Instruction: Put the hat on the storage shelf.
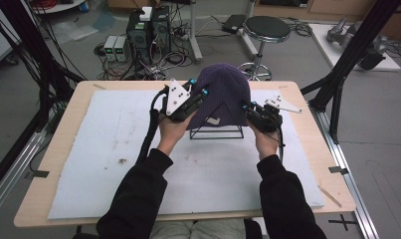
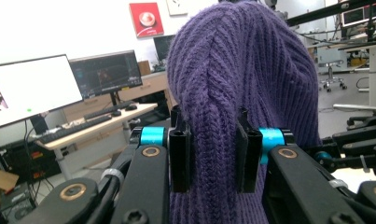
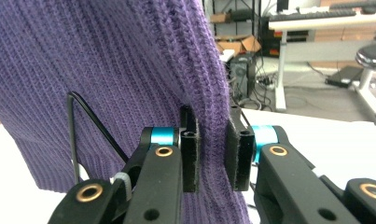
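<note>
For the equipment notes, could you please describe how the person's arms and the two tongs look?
Both arms wear black long sleeves. The left tongs and right tongs are black, with bright blue cylinders at the jaw bases and brass-coloured rivets on the links. Each carries a pale grey three-cornered plate with dark dots, and a black cable trails from the left one.

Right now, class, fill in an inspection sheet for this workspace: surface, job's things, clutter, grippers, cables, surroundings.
Surface: wooden table under a white foam mat with a few dark specks.
Job's things: purple knit hat draped over a black wire stand.
Clutter: nothing seen.
Grippers: left gripper and right gripper each shut on a fold of the hat, at opposite sides.
Cables: one black cable trails from the left gripper along the forearm; tangled leads lie on the floor behind.
Surroundings: computer towers, black stool, black frame posts.
</note>
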The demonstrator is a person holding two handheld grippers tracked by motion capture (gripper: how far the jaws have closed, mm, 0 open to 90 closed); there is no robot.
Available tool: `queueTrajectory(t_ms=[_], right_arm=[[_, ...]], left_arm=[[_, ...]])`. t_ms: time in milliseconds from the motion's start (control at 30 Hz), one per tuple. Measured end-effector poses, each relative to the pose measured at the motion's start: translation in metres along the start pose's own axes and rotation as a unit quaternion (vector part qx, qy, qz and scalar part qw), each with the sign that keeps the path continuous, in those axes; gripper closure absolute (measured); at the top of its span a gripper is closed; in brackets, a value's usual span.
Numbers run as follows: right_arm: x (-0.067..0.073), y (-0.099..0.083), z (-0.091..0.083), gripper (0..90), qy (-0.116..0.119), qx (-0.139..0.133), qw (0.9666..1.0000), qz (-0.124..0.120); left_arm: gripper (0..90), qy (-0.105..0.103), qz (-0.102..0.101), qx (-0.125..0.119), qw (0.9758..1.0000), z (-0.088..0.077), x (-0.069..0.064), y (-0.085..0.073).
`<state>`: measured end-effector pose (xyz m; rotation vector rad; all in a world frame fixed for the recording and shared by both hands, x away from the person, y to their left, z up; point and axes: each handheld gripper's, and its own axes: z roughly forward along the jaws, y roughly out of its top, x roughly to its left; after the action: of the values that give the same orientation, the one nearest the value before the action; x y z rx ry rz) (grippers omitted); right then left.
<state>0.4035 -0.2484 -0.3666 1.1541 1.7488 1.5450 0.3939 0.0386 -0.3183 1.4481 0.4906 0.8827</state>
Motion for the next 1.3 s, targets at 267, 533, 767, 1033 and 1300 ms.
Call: queueTrajectory(t_ms=[267, 533, 767, 1033, 1300], right_arm=[[-0.001, -0.004, 0.004, 78.8, -0.008, 0.033, 0.9994, 0.0], [-0.002, -0.009, 0.009, 78.7, -0.018, 0.071, 0.9973, 0.004], [-0.006, -0.015, 0.013, 78.7, -0.032, 0.107, 0.9933, 0.028], [-0.01, -0.031, 0.01, 78.7, -0.045, 0.111, 0.9919, 0.044], [-0.008, -0.028, 0.006, 77.9, -0.051, 0.103, 0.9929, 0.031]], left_arm=[[72.2, 0.002, -0.012, 0.012, 0.9999, 0.0, -0.002, -0.013], [72.3, 0.0, -0.018, 0.027, 0.9995, 0.001, -0.005, -0.025], [72.2, -0.008, -0.012, 0.042, 0.999, 0.004, -0.011, -0.031], [71.6, -0.017, -0.014, 0.054, 0.9983, 0.007, -0.017, -0.038], [70.9, -0.014, -0.019, 0.054, 0.9983, 0.006, -0.016, -0.038]])
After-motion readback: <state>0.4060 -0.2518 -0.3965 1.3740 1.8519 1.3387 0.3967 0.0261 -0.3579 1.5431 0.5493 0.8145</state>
